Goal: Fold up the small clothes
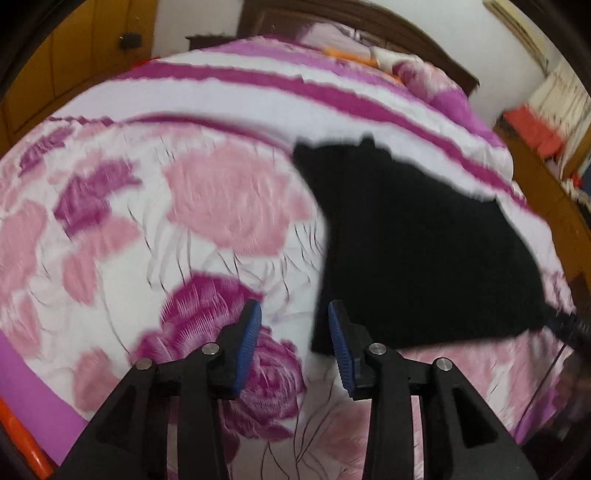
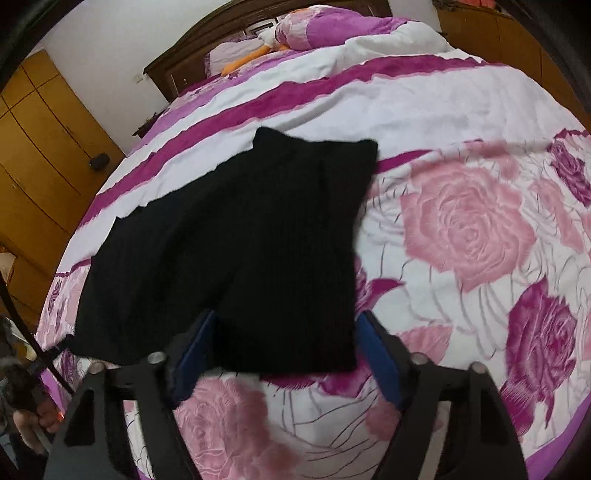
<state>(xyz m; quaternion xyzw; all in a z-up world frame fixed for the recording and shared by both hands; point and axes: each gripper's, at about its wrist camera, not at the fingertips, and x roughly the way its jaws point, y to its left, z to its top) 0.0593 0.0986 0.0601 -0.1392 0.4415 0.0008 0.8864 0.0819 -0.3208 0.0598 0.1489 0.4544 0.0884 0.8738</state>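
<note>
A black knitted garment (image 1: 424, 240) lies spread flat on the floral bedspread (image 1: 221, 192). In the left wrist view it lies to the right of centre. My left gripper (image 1: 294, 314) is open and empty above the bedspread, just left of the garment's near left corner. In the right wrist view the garment (image 2: 251, 236) fills the middle left. My right gripper (image 2: 286, 321) is open wide, its blue-padded fingers either side of the garment's near right part. Whether it touches the cloth I cannot tell.
The bedspread (image 2: 461, 229) covers a large bed with pillows (image 2: 325, 26) and a wooden headboard (image 2: 207, 48) at the far end. Yellow wardrobes (image 2: 40, 147) stand left of the bed. A wooden cabinet (image 1: 546, 155) stands at its right.
</note>
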